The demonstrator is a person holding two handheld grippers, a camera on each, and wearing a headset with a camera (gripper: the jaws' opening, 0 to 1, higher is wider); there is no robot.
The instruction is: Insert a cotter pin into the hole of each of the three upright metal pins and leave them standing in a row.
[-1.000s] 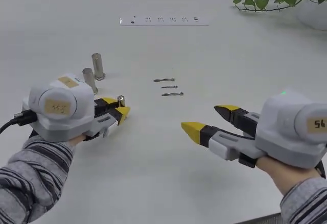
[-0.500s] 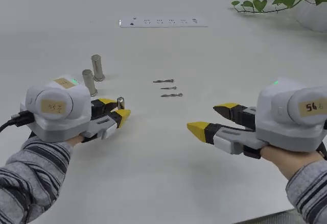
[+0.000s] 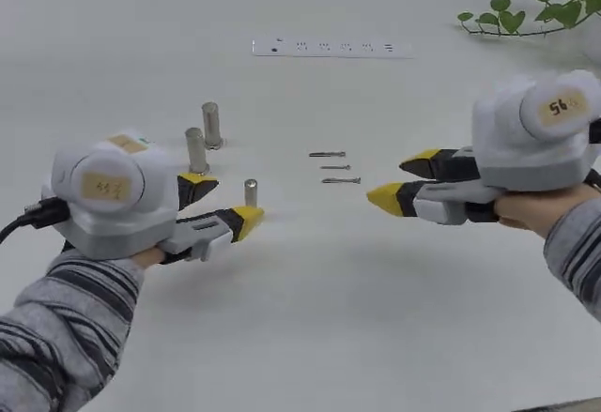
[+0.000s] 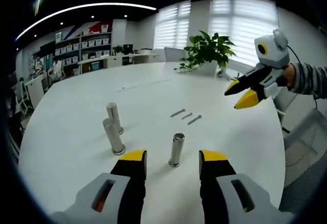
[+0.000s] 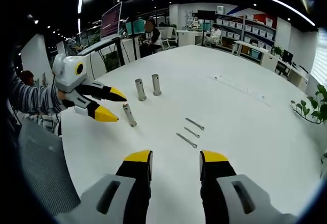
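Head view is showing a smooth white bench carrying three short steel pins, each a polished cylinder standing upright on a slightly flared base. The back pin and middle pin are standing near each other, and the front pin is standing apart, nearer the person. To their right, three thin wiry cotter pins are lying flat and parallel, one behind another, not touching.

The left gripper, a rounded grey-white plastic shell with black fingers ending in yellow wedge tips, is reaching from a striped knit sleeve. Its fingers are spread wide, and the front pin is standing between the tips. Left gripper view is showing that pin in the gap just ahead of the left gripper, touching neither finger.

The right gripper is pointing toward the cotter pins from just beside them, its fingers parted and holding nothing. Right gripper view is showing the cotter pins ahead of the right gripper, with the left gripper bracketing the front pin beyond.

A long flat white power strip is lying at the far side, and a leafy plant is sitting at the far right corner.
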